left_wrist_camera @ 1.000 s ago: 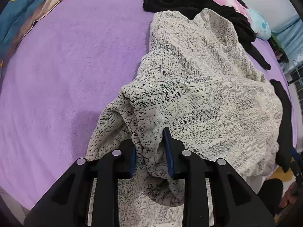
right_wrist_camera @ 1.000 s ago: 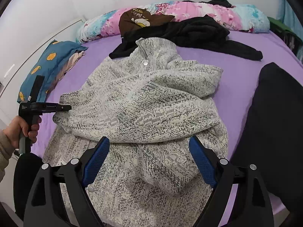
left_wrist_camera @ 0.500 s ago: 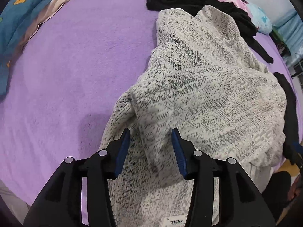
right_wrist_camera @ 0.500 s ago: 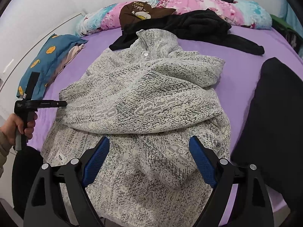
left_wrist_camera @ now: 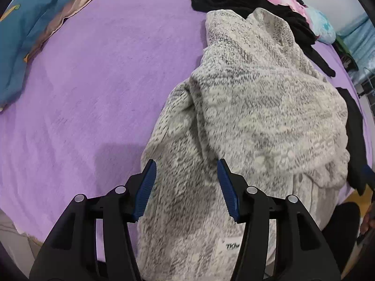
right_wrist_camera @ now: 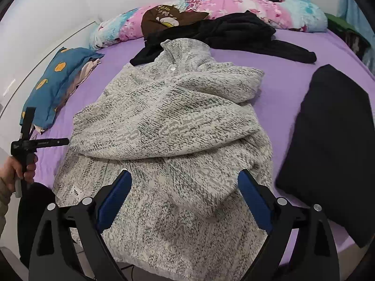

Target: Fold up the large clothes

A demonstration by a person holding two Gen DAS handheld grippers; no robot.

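Purple plush fabric covers the bed (right_wrist_camera: 288,77), and on it a large grey-and-cream knitted sweater (right_wrist_camera: 168,126) is spread, its collar with a small snap button turned toward the far pillows and its hem hanging over the near edge of the bed. One side of the sweater is folded across the body, so that a thick doubled layer lies over the flat lower part. A small white label with dark lettering is seen near the hem (left_wrist_camera: 230,245).

The left gripper (left_wrist_camera: 185,182) is held just above the sweater's left edge; its blue-padded jaws have just been opening, and no fabric is pinched between them, though the knit lies beneath the gap. In the right wrist view the same gripper (right_wrist_camera: 64,142) is seen from the side at the sweater's edge, held by a hand (right_wrist_camera: 20,169); from there it cannot be told whether it touches the cloth. The right gripper (right_wrist_camera: 185,194) hangs over the lower middle of the sweater with its jaws spread wide, having just opened a little further, and nothing is gripped.

Behind the collar a black garment (right_wrist_camera: 234,35) is heaped. A folded dark garment (right_wrist_camera: 328,140) lies to the right, apart from the sweater. A blue pillow (right_wrist_camera: 56,79) rests at the left, and a pink floral quilt (right_wrist_camera: 246,7) lines the wall.
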